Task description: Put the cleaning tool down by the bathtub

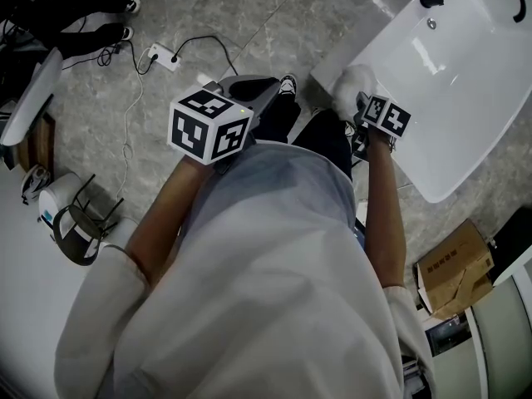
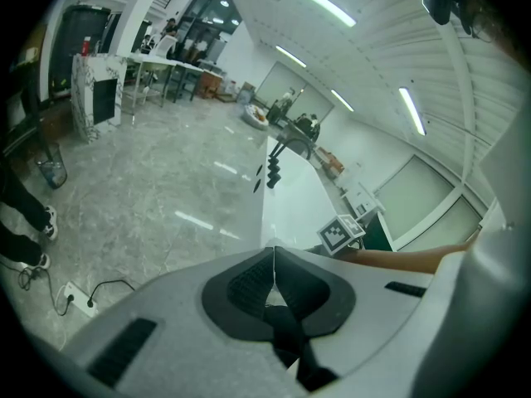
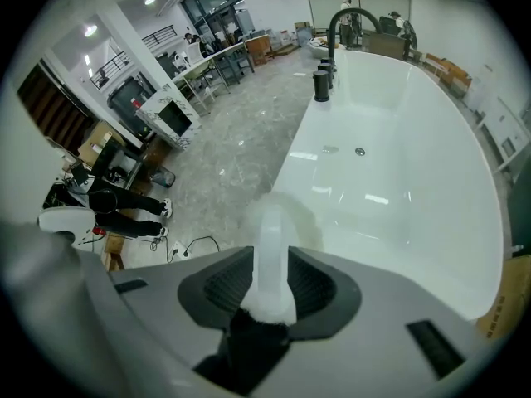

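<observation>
R gripper clenched on translucent white cleaning tool, fluffy head at white bathtub rim; L gripper clenched, empty

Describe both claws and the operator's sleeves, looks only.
Left claw and right claw match: light grey moulded shells, black ribbed pads, and slot-shaped black recesses on the shell. Each carries a white cube with black square markers: left cube, right cube. No cables are visible. Sleeves are white and end at about the elbow.
</observation>
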